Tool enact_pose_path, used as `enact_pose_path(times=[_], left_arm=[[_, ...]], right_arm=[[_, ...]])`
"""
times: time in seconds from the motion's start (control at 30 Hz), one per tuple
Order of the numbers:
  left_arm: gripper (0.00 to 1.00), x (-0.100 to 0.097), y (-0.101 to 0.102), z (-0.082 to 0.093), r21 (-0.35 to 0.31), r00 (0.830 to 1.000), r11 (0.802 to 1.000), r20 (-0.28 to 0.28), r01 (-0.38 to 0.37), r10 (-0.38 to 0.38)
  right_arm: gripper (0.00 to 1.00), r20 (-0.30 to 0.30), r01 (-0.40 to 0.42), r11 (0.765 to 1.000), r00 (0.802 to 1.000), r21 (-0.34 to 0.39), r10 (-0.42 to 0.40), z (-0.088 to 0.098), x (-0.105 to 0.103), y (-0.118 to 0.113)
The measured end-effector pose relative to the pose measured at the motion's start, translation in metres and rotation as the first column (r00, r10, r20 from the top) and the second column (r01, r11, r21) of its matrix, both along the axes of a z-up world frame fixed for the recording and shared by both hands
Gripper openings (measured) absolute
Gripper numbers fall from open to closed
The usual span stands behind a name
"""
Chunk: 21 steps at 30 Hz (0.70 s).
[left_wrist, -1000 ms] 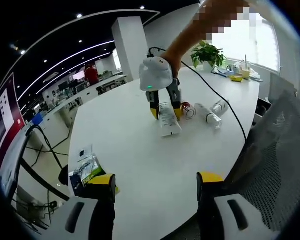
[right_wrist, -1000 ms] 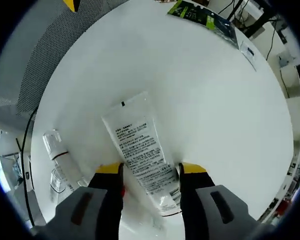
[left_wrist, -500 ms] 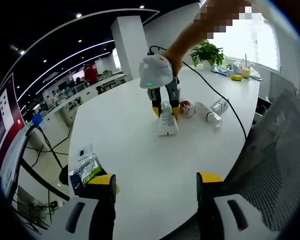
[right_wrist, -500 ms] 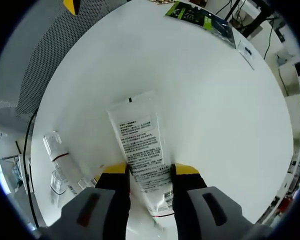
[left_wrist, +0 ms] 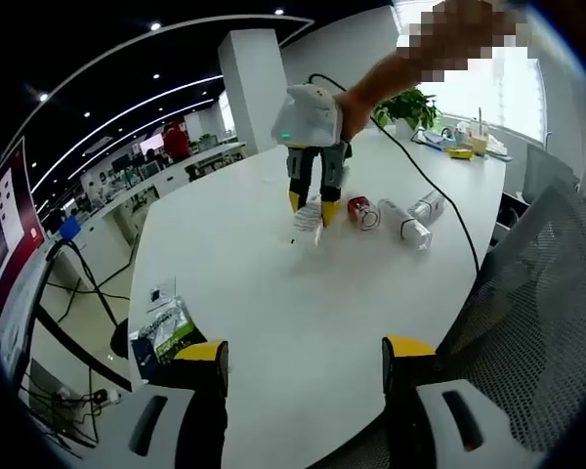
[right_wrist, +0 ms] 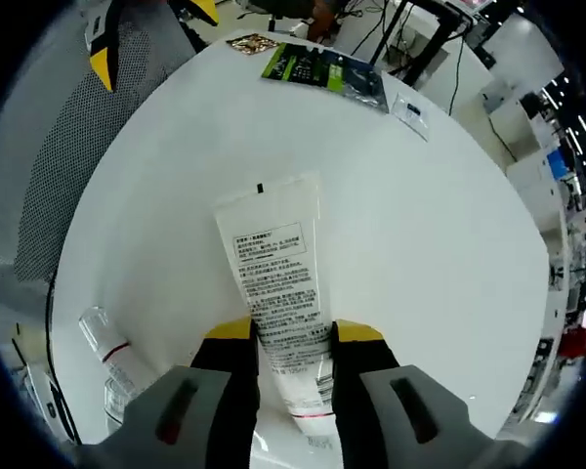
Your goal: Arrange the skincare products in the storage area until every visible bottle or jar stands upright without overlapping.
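We find dense printed text on the white tube [right_wrist: 278,308], too small to read. The green packet [right_wrist: 322,70] bears printing, likewise illegible.

Both grippers are grey with yellow-tipped jaws: left gripper [left_wrist: 303,354], right gripper [right_wrist: 288,333], black cable trailing off it.

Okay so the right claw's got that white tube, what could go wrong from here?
The right claw pinches the white tube near its cap end, so the long flat body may swing or slip.

A red-capped jar and two clear bottles lie close by; setting the tube down there could knock them or leave things overlapping.
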<state>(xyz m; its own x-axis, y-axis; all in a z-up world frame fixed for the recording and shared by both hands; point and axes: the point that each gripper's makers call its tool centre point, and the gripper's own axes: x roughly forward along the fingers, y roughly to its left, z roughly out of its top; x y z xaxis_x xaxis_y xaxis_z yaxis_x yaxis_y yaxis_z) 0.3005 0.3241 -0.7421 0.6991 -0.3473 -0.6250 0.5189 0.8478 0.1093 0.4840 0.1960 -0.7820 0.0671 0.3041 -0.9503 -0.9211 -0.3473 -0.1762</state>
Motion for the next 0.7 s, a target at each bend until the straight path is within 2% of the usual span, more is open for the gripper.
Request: enact_pose_path(times=[0.07,0.2,0.27,0.33,0.43,0.57,0.7], left_arm=[[0.66,0.002,0.002,0.001,-0.009,1.0,1.0,0.004,-0.016,0.016],[0.66,0.002,0.001,0.002,-0.025,1.0,1.0,0.002,-0.018,0.018],[0.66,0.002,0.001,0.002,-0.029,1.0,0.999,-0.002,-0.021,0.021],[0.66,0.004,0.002,0.005,-0.05,0.999,0.998,0.0,-0.037,0.037],[0.66,0.003,0.0,0.004,-0.057,1.0,0.998,-0.007,-0.031,0.03],[0.66,0.002,-0.002,0.005,-0.069,1.0,0.997,-0.011,-0.027,0.026],[0.67,0.004,-0.003,0.011,-0.103,0.999,0.994,0.0,-0.04,0.04]], right_arm=[[0.24,0.01,0.049,0.997,0.999,0.052,-0.05,0.008,0.002,0.002],[0.25,0.009,0.157,0.973,0.987,0.169,-0.161,0.027,0.006,0.007],[0.24,0.013,0.178,0.957,0.983,0.228,-0.186,0.038,0.005,0.01],[0.24,0.045,0.191,0.945,0.977,0.265,-0.21,0.047,0.007,0.009],[0.24,0.056,0.219,0.922,0.967,0.319,-0.249,0.058,0.007,0.009],[0.24,0.038,0.282,0.869,0.945,0.407,-0.324,0.077,0.005,0.009],[0.25,-0.002,0.332,0.807,0.925,0.489,-0.379,0.095,-0.005,0.01]])
